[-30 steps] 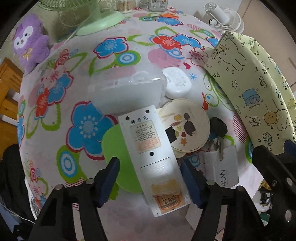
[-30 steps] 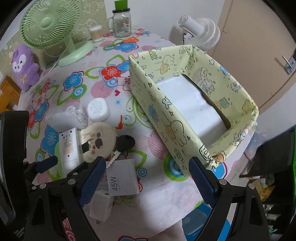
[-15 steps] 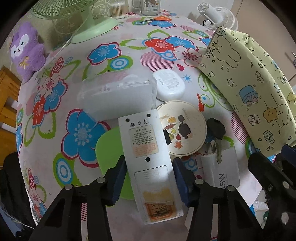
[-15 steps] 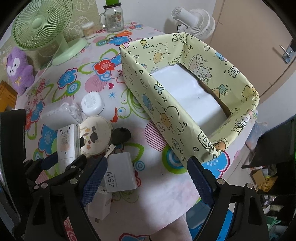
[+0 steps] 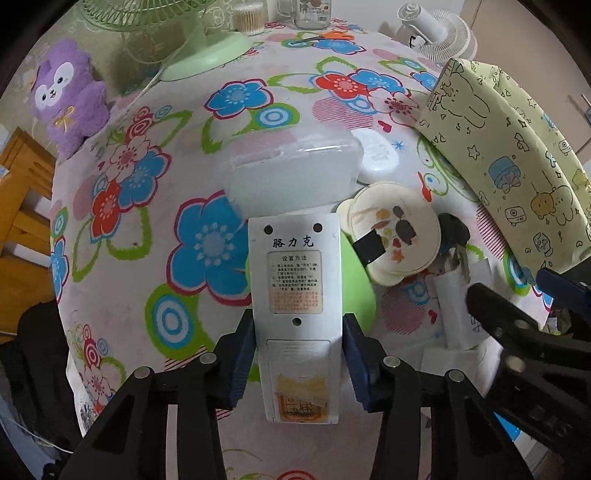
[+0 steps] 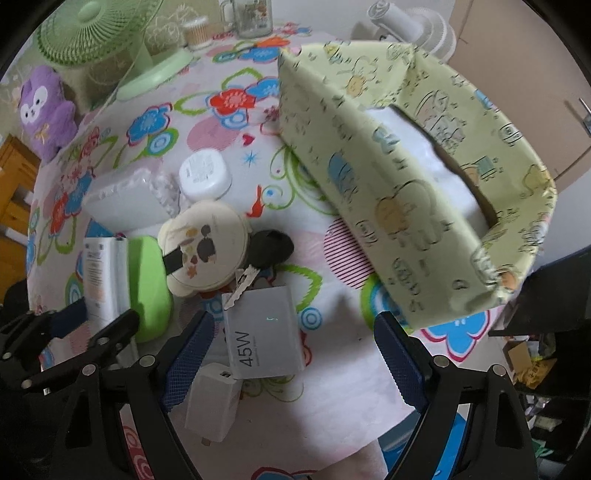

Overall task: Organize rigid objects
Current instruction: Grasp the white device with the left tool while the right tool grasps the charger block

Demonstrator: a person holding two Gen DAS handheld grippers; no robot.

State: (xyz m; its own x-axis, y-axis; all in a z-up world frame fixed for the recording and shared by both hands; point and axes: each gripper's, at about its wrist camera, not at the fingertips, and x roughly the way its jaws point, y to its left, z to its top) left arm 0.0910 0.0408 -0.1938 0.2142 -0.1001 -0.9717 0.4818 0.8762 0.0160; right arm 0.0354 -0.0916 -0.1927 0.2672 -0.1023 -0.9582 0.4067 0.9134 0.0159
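My left gripper (image 5: 298, 354) is shut on a white remote control (image 5: 295, 291), which lies back side up over a green lid (image 5: 356, 280); both show in the right wrist view, remote (image 6: 99, 273) and lid (image 6: 147, 284). My right gripper (image 6: 291, 354) is open and empty above a white 45W box (image 6: 262, 332) and a white charger (image 6: 214, 410). Nearby lie a round cream case (image 6: 207, 247), a black car key (image 6: 269, 247), a white round puck (image 6: 205, 175) and a clear plastic box (image 5: 291, 173). The yellow-green cartoon fabric bin (image 6: 417, 177) stands at the right.
A green fan (image 6: 96, 37), a purple plush toy (image 5: 68, 96), a glass jar (image 6: 245, 16) and a cotton-swab pot (image 6: 197, 33) stand at the back of the flowered tablecloth (image 5: 147, 206). A white fan (image 5: 439, 26) is beyond the bin. The table edge is close below the grippers.
My left gripper has closed onto the remote and lifted it, so it now stands straight between the fingers. My right gripper has moved lower and closer to the 45W box.
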